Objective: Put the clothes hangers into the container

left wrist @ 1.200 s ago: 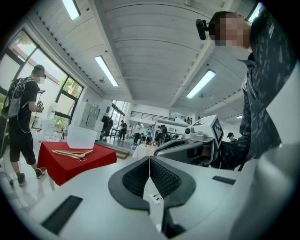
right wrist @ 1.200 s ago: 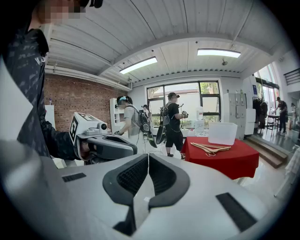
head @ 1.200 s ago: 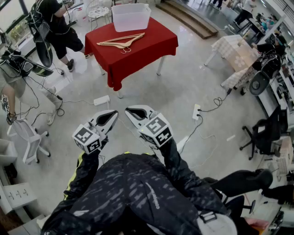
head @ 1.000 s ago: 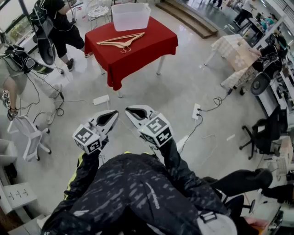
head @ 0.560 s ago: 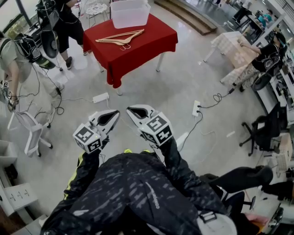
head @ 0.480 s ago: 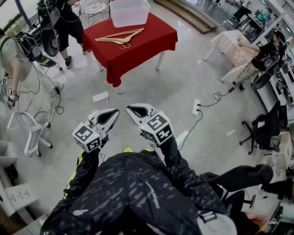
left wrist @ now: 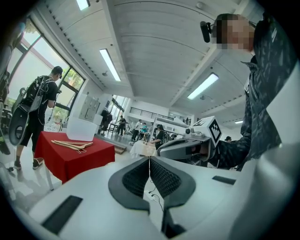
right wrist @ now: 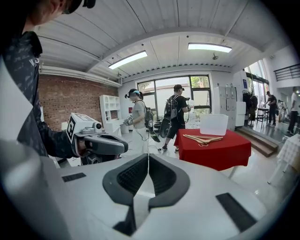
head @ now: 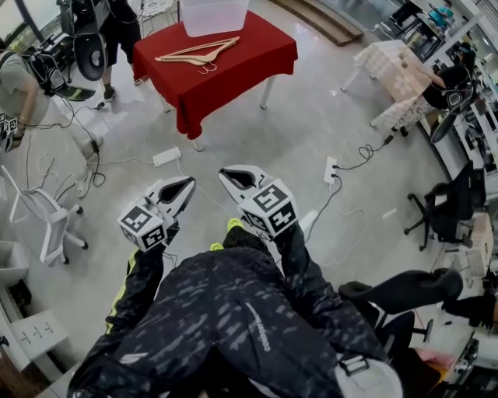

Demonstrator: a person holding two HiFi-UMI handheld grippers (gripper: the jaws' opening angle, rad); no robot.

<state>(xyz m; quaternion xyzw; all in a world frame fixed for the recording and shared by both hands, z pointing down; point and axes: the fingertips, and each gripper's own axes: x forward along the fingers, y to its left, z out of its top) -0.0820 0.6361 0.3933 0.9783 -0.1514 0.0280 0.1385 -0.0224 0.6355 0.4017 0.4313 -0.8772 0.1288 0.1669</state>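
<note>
Wooden clothes hangers lie in a loose pile on a red-clothed table far ahead across the floor. A translucent plastic container stands behind them at the table's far edge. The hangers and container show small at the left of the left gripper view. In the right gripper view, the hangers and container are at the right. My left gripper and right gripper are held side by side in front of my body, well short of the table. Both are shut with nothing between their pads.
People carrying equipment stand left of the table, by a white chair. Power strips and cables lie on the floor between me and the table. Cloth-covered tables and an office chair stand at the right.
The table with the hangers has slid towards the picture's top left. Both grippers stay shut in front of me. The people at the left have shifted towards the left edge.
</note>
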